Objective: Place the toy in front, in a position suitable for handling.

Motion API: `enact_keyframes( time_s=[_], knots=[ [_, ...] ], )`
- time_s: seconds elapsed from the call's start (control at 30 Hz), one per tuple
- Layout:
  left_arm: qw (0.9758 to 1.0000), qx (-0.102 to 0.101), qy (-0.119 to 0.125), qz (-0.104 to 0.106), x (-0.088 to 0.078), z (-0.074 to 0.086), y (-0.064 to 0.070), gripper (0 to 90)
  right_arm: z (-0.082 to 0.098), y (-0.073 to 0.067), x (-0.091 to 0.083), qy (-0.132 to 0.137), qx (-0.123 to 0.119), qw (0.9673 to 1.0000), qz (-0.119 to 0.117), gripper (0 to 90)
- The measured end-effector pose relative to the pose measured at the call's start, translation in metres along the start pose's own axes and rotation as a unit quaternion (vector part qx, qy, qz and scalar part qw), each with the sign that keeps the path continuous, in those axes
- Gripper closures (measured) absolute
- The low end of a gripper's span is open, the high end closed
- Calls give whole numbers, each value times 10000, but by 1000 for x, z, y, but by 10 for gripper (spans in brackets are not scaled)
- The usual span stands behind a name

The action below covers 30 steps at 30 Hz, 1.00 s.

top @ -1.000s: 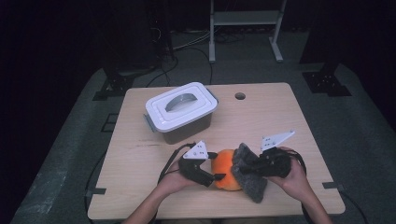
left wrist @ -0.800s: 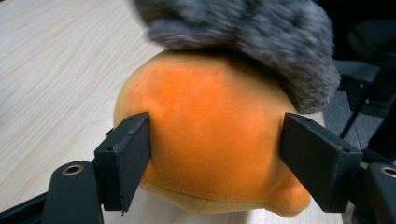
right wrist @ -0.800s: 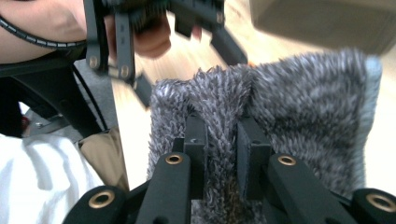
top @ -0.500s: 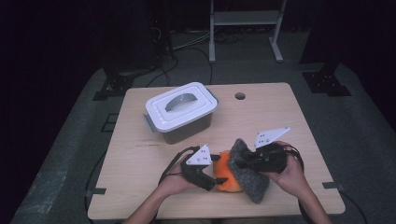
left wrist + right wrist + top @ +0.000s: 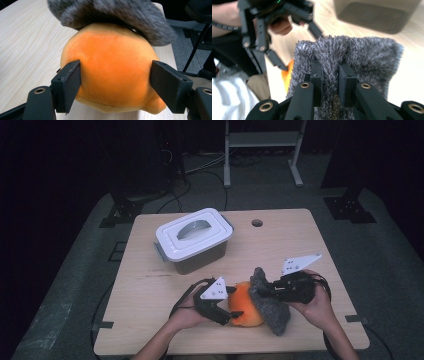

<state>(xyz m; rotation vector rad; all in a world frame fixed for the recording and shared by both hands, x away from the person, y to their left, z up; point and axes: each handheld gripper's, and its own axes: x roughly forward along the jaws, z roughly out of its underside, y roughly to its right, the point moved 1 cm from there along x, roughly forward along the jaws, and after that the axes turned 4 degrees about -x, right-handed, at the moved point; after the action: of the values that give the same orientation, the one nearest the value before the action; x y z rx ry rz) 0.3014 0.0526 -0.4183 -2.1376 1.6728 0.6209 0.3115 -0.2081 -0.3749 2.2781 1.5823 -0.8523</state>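
Left gripper point(image 5: 231, 311) has the orange plush toy point(image 5: 112, 72) between its jaws, one jaw on each flank. Jaws are wide and have just been closing a bit; both pads sit against the plush sides, so I read it as a light grip on the toy. The toy rests on the desk point(image 5: 300, 240), right in front of my left jaws.

Right gripper point(image 5: 331, 72) is pinched down hard on the grey fuzzy cloth point(image 5: 352, 52). A ridge of pile is squeezed between the two jaws, which are nearly together. In the high view the right gripper point(image 5: 272, 289) holds the cloth point(image 5: 270, 305) draped over the far side of the toy point(image 5: 245, 306), from my left jaws' side. The cloth's edge overhangs the top of the toy in the left gripper view point(image 5: 112, 15).

The two grippers face each other across the toy, close together, near the front edge of the desk. From the right gripper view, the left gripper point(image 5: 294, 47) is just beyond the cloth, with a sliver of orange point(image 5: 288, 72) showing past the cloth's left edge.

The plastic storage box point(image 5: 192, 240), white lid on with its handle lying flat, sits on the desk well beyond both sets of jaws, apart from toy and cloth.
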Motion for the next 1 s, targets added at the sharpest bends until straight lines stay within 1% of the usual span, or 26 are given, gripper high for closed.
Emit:
enact_keyframes(
  time_s=[0.03, 0.07, 0.13, 0.17, 0.2, 0.23, 0.27, 0.3, 0.37, 0.4, 0.43, 0.47, 0.5, 0.53, 0.57, 0.6, 0.63, 0.67, 0.7, 0.77, 0.83, 0.87, 0.9, 0.93, 0.97, 1.0],
  knots=[
    [10000, -47, -6, 0, -1, 1, -2, 250, 5, 7, -1, 64, 122, 9999, 12, 754],
    [10000, -91, 9, 7, 0, 1, -3, 242, 8, 10, 1, 36, 180, 9998, 0, 754],
    [9999, -130, 1, 9, -1, 1, -5, 223, 11, 12, 3, -7, 230, 9997, -21, 754],
    [9997, -247, 45, 44, -1, 2, -6, 217, 20, 16, 8, -69, 354, 9992, -169, 755],
    [9997, -247, 45, 44, -1, 2, -6, 210, 20, 16, 8, -69, 354, 9992, -169, 755],
    [9994, -342, 47, 56, -1, 2, -8, 205, 24, 16, 10, -20, 416, 9987, -308, 759],
    [9994, -342, 47, 56, -1, 2, -8, 202, 24, 16, 10, -20, 416, 9987, -308, 759],
    [9989, -454, 76, 66, -1, 3, -9, 200, 25, 14, 13, -112, 418, 9980, -455, 760],
    [9987, -492, 71, 62, 0, 3, -10, 200, 26, 11, 15, -187, 393, 9975, -562, 763],
    [9985, -537, 68, 58, 0, 4, -11, 200, 26, 11, 15, -187, 393, 9975, -562, 763],
    [9984, -553, 66, 44, 0, 4, -11, 227, 26, 7, 17, -308, 369, 9964, -695, 765],
    [9988, -477, 54, 35, 0, 4, -9, 236, 25, 5, 17, -367, 326, 9962, -721, 765],
    [9992, -404, 54, 19, 0, 4, -8, 258, 23, 2, 16, -412, 278, 9965, -677, 766],
    [9992, -380, 88, 6, 0, 3, -7, 281, 20, 1, 14, -408, 202, 9972, -592, 768],
    [9993, -358, 107, 10, 0, 3, -6, 294, 16, -1, 11, -357, 122, 9981, -493, 769],
    [9993, -358, 134, 24, 0, 2, -6, 298, 13, -3, 9, -258, 74, 9986, -448, 770],
    [9995, -300, 135, 34, 1, 1, -5, 298, 10, -5, 7, -175, 65, 9988, -460, 770],
    [9995, -300, 135, 34, 1, 1, -5, 299, 5, -8, 6, -88, -8, 9992, -396, 770],
    [9998, -143, 140, 20, 2, -1, 0, 298, 0, -11, 6, -92, -77, 9994, -336, 770],
    [9999, 47, 90, -7, 3, -3, 4, 295, -6, -15, 9, -137, -219, 9994, -226, 770],
    [9998, 189, 37, -35, 3, -5, 6, 288, -10, -14, 13, -213, -264, 9993, -160, 770],
    [9998, 189, 37, -35, 3, -5, 6, 284, -10, -14, 13, -213, -264, 9993, -160, 770],
    [9998, 217, 19, -48, 3, -4, 6, 278, -8, -11, 17, -278, -223, 9992, -174, 770],
    [9999, 130, 35, -43, 4, -4, 5, 262, -6, -10, 18, -313, -210, 9991, -213, 770],
    [9999, 73, 30, -63, 4, -4, 4, 223, -4, -10, 19, -349, -184, 9989, -259, 770],
    [9999, -56, 38, -85, 6, -4, 4, 175, -2, -9, 20, -360, -168, 9988, -273, 770]
  ],
)
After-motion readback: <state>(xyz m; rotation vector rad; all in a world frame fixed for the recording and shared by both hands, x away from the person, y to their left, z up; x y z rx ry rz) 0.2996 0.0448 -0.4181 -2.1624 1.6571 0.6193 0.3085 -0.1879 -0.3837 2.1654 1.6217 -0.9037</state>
